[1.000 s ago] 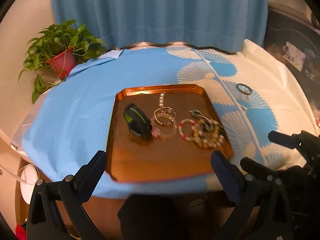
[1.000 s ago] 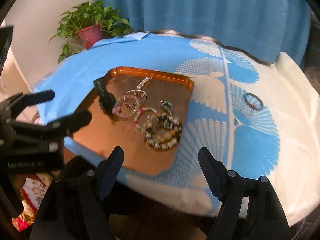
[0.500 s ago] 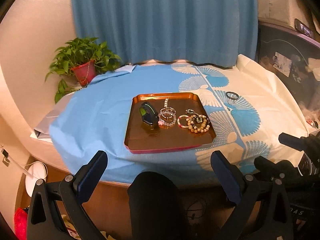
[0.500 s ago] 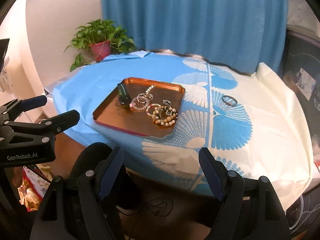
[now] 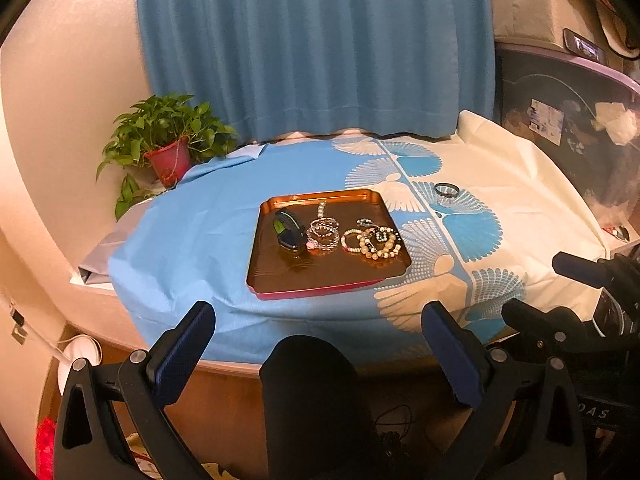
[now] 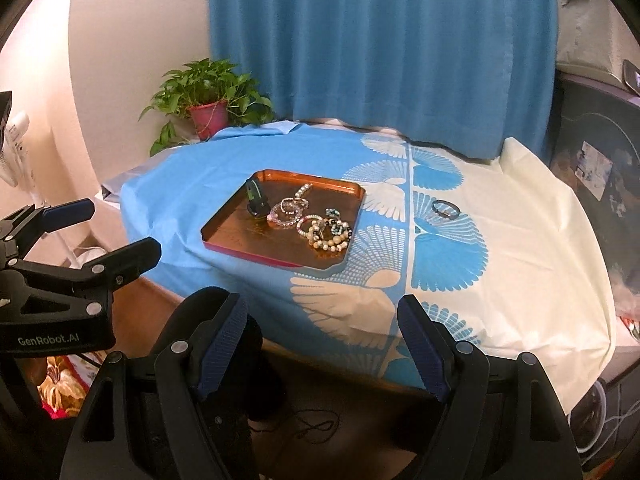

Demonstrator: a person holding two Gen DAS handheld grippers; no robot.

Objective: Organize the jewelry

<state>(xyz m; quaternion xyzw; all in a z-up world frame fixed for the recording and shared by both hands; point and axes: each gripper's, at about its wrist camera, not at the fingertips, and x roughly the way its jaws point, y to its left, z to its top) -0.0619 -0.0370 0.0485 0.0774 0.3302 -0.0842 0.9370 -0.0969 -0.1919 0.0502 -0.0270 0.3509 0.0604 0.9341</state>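
A potted plant [image 5: 168, 148] is seen at the far left of the tabletop [image 5: 192, 248]. The left gripper [image 5: 316, 336] is held off the near edge, jaws spread and empty. On the copper tray [image 5: 320, 280] a dark watch [image 5: 288, 232] and beaded bracelets [image 5: 372, 240] are clustered. A dark ring [image 6: 446, 209] is left on the cloth right of the tray. The right gripper [image 6: 324, 340] is likewise held back, jaws spread.

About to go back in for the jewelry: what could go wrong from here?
The beaded bracelets lie overlapped in the tray, so one grab may drag several. The tray sits near the table's front edge on loose cloth; a push could slide it off. The dark ring lies flat outside the tray, hard to pinch.
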